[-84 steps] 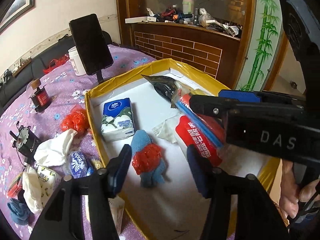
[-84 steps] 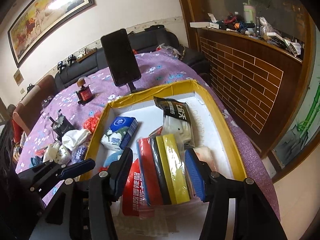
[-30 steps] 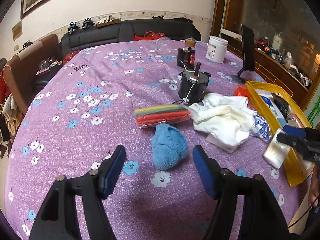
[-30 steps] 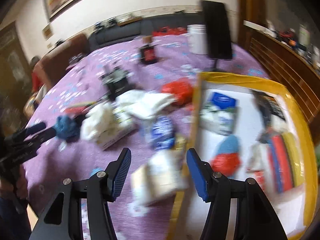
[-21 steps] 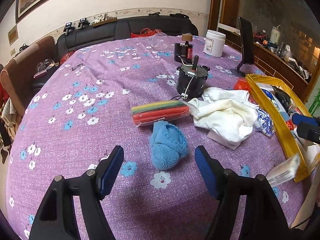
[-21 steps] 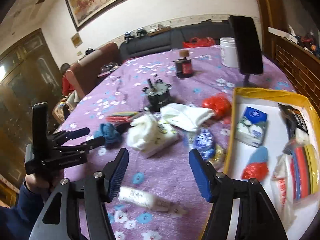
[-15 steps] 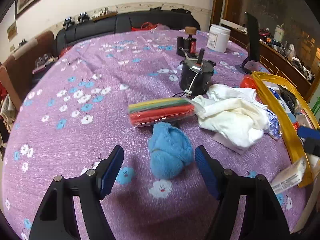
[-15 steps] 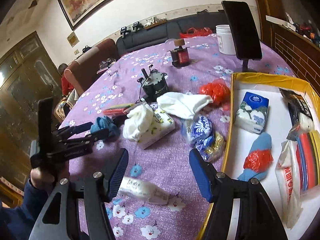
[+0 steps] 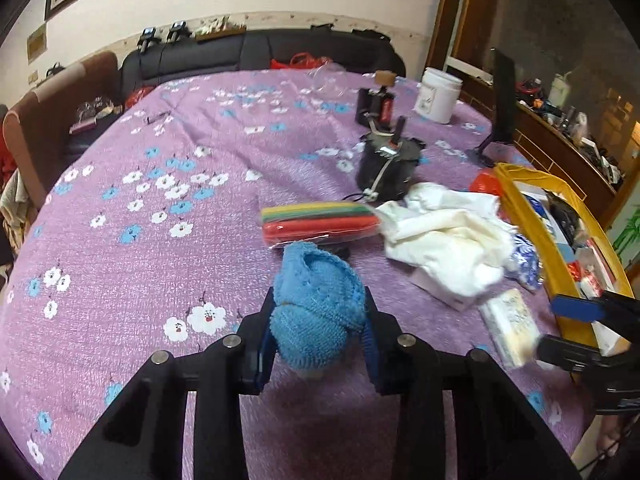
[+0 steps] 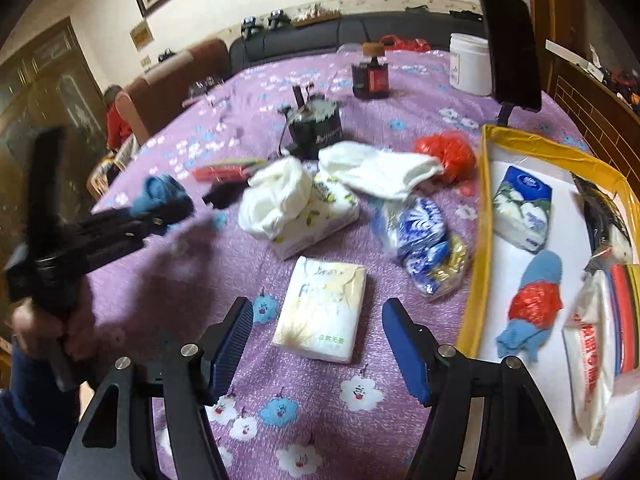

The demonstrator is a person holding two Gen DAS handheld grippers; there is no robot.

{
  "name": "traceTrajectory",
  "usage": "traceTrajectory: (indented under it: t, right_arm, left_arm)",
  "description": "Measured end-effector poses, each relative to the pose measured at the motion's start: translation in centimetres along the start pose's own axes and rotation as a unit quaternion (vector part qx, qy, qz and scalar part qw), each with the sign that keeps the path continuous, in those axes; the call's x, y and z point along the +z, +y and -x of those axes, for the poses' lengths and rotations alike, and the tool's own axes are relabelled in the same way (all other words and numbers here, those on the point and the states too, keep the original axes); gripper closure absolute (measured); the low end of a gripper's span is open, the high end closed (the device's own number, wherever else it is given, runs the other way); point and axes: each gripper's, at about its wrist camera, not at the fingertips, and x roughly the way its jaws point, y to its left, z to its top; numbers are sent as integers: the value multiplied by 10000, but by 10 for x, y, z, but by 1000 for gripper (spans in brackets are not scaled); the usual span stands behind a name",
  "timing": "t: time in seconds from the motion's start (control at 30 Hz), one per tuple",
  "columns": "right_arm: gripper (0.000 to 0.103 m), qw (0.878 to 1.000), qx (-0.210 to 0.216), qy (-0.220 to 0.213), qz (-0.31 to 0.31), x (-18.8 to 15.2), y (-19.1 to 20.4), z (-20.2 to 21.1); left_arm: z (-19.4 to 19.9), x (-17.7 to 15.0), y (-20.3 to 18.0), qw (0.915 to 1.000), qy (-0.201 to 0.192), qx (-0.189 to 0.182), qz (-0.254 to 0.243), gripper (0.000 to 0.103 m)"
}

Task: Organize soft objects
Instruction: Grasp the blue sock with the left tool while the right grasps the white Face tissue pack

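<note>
Half a second ago the left gripper (image 9: 318,334) stood wide around a blue knitted sock (image 9: 316,308) on the cloth; its pads have since closed and now pinch the sock at lower centre of the left wrist view. Seen from the right wrist camera, that same gripper (image 10: 160,216) sits blurred at the left edge with the blue sock (image 10: 158,194) in its tip. Just beyond the sock in the left view lies a clear pack of coloured strips (image 9: 320,224), red lowest, and right of it a heap of white cloth (image 9: 448,240) over a tissue box. In the right wrist view, moving rightward across the purple flowered tablecloth (image 10: 224,128), the white cloth (image 10: 372,168) and the lemon-print tissue box (image 10: 316,220) come next, then a flat pale tissue pack (image 10: 322,312) lying between the spread fingers of the right gripper (image 10: 318,334), which stands wide and holds nothing. Right of that pack are a blue-and-white wrapped bundle (image 10: 424,240) and, higher up, a crumpled red bag (image 10: 448,152). At the right side sits the yellow-rimmed tray (image 10: 478,240), holding a blue tissue packet (image 10: 522,212), a blue glove with a red palm (image 10: 532,304) and a red-lettered white bag (image 10: 592,344).
</note>
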Motion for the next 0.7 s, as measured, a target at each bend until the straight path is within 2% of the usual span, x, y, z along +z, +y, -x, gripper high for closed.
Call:
traceTrajectory:
  t: [0.3, 0.43, 0.5, 0.7]
  right_arm:
    - [31, 9973, -678, 171, 210, 2, 11, -24]
    - [31, 9973, -642, 174, 316, 3, 16, -26]
    - [31, 9958, -793, 164, 419, 4, 20, -26]
    - [32, 9953, -824, 414, 312, 4, 17, -39]
  left_arm:
    - [3, -6, -14, 9998, -58, -159, -103, 68]
    - [4, -8, -16, 9998, -102, -142, -128, 68]
    - [5, -7, -14, 9998, -116, -145, -95, 68]
    - [6, -7, -13, 9998, -132, -151, -97, 68]
